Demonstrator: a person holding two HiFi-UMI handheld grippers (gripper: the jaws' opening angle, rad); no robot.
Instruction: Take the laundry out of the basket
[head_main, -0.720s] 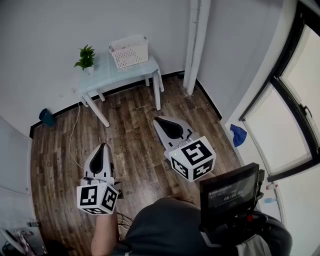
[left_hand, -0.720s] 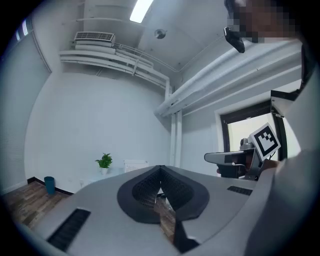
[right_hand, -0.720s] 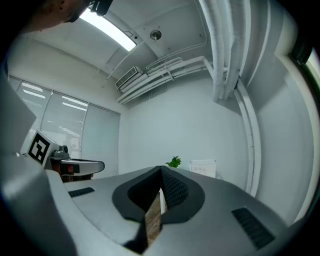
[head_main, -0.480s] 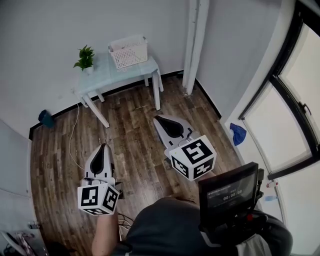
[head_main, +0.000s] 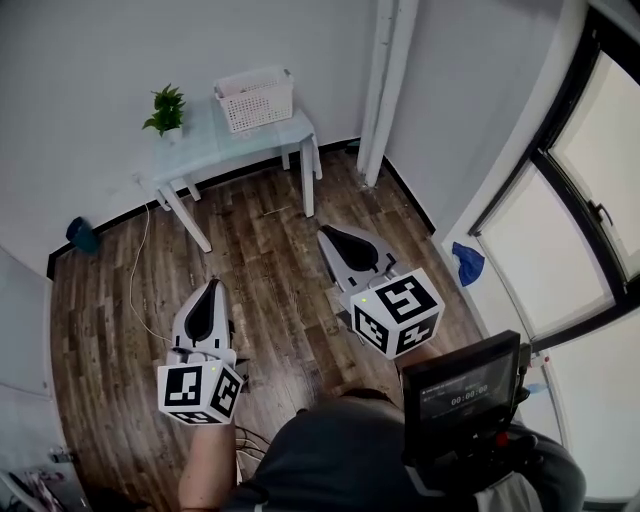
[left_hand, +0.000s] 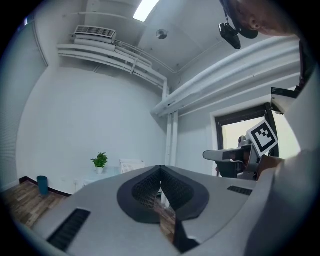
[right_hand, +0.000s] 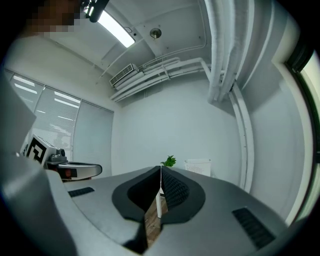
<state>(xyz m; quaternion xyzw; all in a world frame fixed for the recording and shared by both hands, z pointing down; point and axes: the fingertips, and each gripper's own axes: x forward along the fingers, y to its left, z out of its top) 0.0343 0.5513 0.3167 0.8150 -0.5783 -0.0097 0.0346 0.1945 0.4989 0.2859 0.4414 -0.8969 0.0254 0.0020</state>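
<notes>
Our left claw closed and empty, our right claw likewise closed on nothing, both above the wood floor, white laundry basket well apart on the table, beside a potted plant

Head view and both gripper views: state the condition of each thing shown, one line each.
Left tongs: shut, empty.
Right tongs: shut, empty.
Laundry basket: upright on the table, contents not discernible.
Potted plant: upright on the table.
Screen: lit.
</notes>
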